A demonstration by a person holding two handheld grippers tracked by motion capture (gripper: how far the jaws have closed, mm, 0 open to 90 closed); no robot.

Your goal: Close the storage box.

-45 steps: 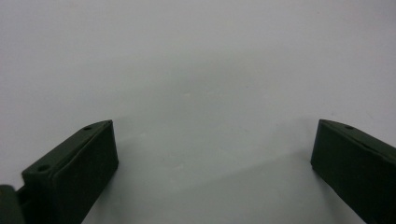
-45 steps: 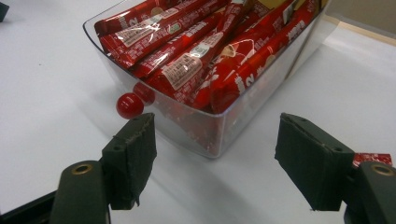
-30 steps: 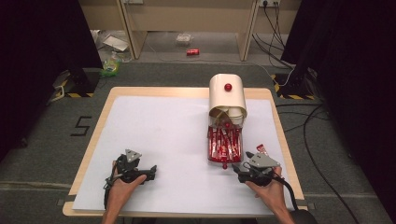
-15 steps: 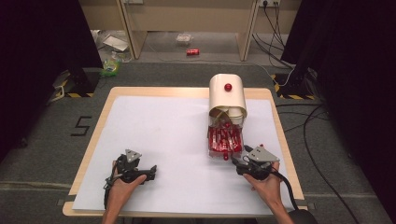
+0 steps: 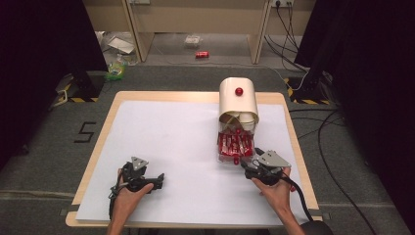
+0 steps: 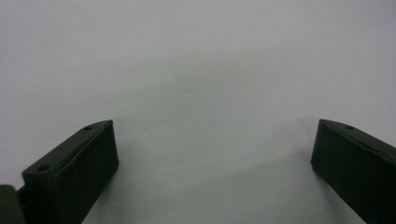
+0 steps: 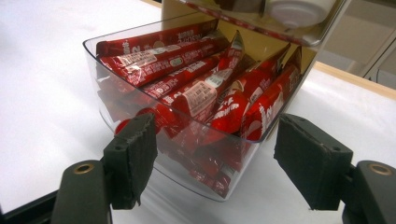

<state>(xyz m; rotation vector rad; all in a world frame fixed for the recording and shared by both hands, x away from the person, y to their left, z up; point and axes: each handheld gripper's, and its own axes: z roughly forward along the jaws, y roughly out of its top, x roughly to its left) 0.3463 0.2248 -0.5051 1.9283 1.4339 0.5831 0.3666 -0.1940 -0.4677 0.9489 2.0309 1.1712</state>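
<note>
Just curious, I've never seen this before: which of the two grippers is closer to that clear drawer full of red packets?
Right. The right gripper sits just before the clear drawer, jaws open; the left gripper rests far off on the white sheet.

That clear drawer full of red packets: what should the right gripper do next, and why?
Probably ease forward and close on the red knob. The right gripper is open just before the clear drawer, whose knob sits beside its left pad.
</note>
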